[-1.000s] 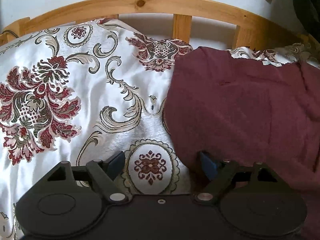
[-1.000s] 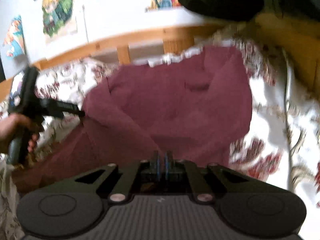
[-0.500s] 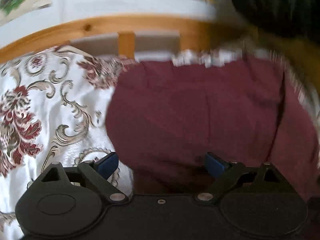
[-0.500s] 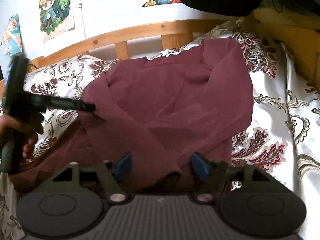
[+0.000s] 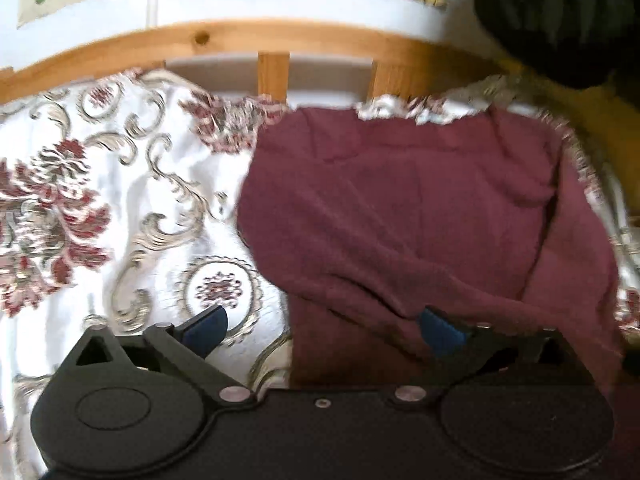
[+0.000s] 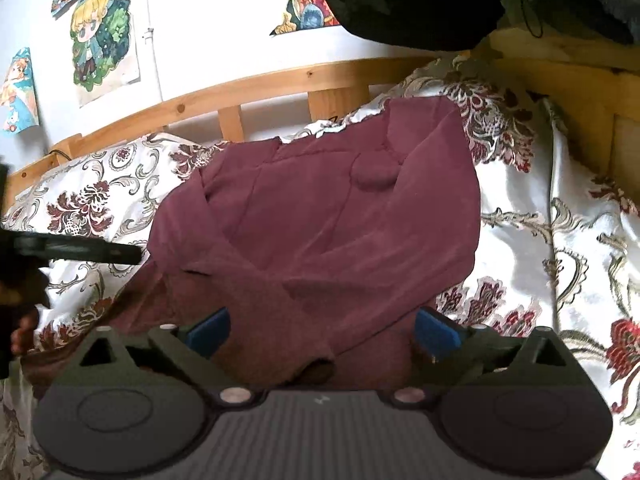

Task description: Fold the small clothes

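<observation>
Across the middle of the bed, a small maroon knit garment (image 6: pixel 328 232) is lying partly doubled over on a white satin bedspread patterned with dark red flowers and grey scrolls (image 6: pixel 520 216). One thick flap is running diagonally from nine o'clock down toward six o'clock in the right wrist view, and a rounded bump is sitting near twelve o'clock, close to the top edge.

The right tool (image 6: pixel 322 330) is hovering at the near hem with its blue-padded fingers (image 6: pixel 208 330) spread wide, gripping nothing. The left tool (image 5: pixel 322 330) is also standing wide, straddling the garment's left edge at six o'clock in its own view, one pad over bedspread and one over cloth; from the right camera it is showing as a dark bar (image 6: pixel 80 250) at nine o'clock, just beside the cloth.

The fold appears only begun. To do this step well, each tool should probably be pinching a single clean corner of the hem rather than a bunched layer, then both lifting level and carrying it toward twelve o'clock so the edges meet squarely. The slippery satin may be letting the cloth drift.

Beyond the bedspread, a curved pine bed rail with upright slats (image 5: pixel 280 40) is bordering the bed, below colourful cartoon posters (image 6: pixel 96 36) on a white wall.
</observation>
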Action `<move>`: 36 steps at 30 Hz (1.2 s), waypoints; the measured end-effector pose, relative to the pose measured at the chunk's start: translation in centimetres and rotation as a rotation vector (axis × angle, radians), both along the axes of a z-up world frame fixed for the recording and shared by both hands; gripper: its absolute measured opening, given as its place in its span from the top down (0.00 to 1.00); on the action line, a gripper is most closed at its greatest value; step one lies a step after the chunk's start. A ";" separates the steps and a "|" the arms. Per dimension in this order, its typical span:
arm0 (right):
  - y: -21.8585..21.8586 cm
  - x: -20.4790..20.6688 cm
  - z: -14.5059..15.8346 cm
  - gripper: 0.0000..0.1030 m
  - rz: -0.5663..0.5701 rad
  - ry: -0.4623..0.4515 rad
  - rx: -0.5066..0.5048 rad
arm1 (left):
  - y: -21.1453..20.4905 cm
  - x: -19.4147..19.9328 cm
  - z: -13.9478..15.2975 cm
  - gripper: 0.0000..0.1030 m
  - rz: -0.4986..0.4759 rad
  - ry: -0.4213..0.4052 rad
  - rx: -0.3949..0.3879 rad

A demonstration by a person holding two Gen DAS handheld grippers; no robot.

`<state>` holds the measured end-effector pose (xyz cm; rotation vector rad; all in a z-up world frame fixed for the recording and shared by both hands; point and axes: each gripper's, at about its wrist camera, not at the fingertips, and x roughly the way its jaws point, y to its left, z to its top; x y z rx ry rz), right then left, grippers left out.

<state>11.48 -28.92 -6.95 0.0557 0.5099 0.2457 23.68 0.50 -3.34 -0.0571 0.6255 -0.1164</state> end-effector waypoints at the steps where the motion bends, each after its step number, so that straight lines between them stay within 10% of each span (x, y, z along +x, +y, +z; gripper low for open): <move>1: 0.1 -0.1 0.2 0.00 0.006 -0.004 -0.008 | 0.4 -1.0 0.3 0.01 -0.006 -0.010 -0.009; 13: 1.7 -4.2 2.9 0.00 0.066 0.013 -0.054 | 3.1 -14.1 0.2 0.01 -0.242 -0.030 0.033; 32: 6.8 -11.6 -1.9 0.00 0.108 0.212 -0.632 | -2.4 -14.7 -4.9 0.01 -0.354 -0.074 0.643; 36: 7.2 -11.7 -2.2 0.01 0.091 0.138 -0.689 | -2.6 -16.1 -4.8 0.24 -0.371 -0.183 0.710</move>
